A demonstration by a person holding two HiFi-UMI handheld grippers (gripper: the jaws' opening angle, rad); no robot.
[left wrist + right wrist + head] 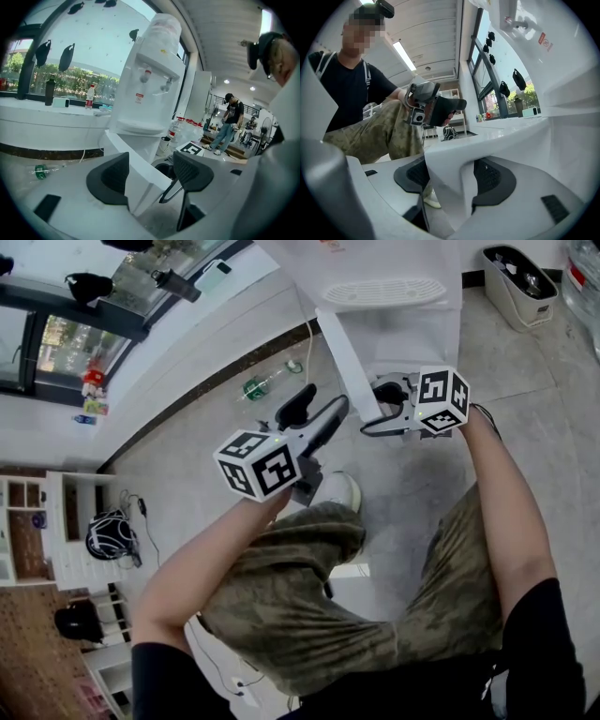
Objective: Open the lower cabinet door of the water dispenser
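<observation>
The white water dispenser (pixel 394 296) stands on the floor ahead of me, and its taps (pixel 154 79) show in the left gripper view. Its lower cabinet door (pixel 345 362) stands swung out, edge-on toward me. My right gripper (pixel 380 395) is at the door's free edge; in its own view the door panel (pixel 445 164) fills the gap between both pads, so the right gripper (pixel 450 178) is shut on it. My left gripper (pixel 319 409) is open and straddles the same door (pixel 133 164). Its left pad (pixel 110 178) lies against the panel and its right pad (pixel 192 171) stands apart.
A white bin (pixel 520 282) sits to the dispenser's right. A green bottle (pixel 255 387) lies on the floor by the wall and a cable (pixel 307 343) hangs there. My shoe (pixel 337 491) is under the grippers. Large water bottles (pixel 180 129) and people (pixel 229 124) are beyond.
</observation>
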